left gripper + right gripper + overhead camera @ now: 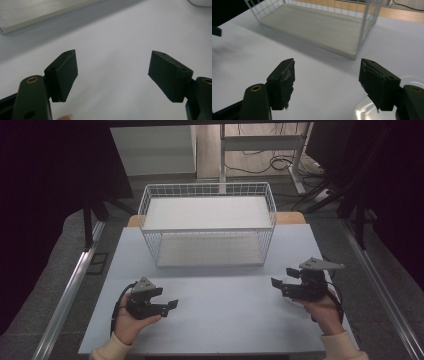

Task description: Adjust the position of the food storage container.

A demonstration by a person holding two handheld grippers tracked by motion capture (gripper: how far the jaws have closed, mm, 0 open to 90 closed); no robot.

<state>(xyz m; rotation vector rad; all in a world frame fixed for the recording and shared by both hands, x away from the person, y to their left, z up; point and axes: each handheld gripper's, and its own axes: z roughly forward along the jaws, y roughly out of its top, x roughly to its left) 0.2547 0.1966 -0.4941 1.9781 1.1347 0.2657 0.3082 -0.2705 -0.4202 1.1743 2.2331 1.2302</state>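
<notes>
A white wire basket (207,228) with a pale board at its bottom stands at the back middle of the pale table (225,325). My left gripper (167,298) rests low over the table's front left, held in a hand, jaws pointing right. In the left gripper view it (112,72) stands open over bare tabletop, nothing between its pads. My right gripper (283,277) hovers at the front right, jaws pointing left. In the right gripper view it (327,77) is open too, with the basket (367,25) ahead of it and apart from it.
A clear glossy round thing (364,110) lies on the table under the right jaw. A metal rail (37,12) runs along the table's side. Desk legs and cables (280,162) are on the floor beyond. Dark drapes flank both sides.
</notes>
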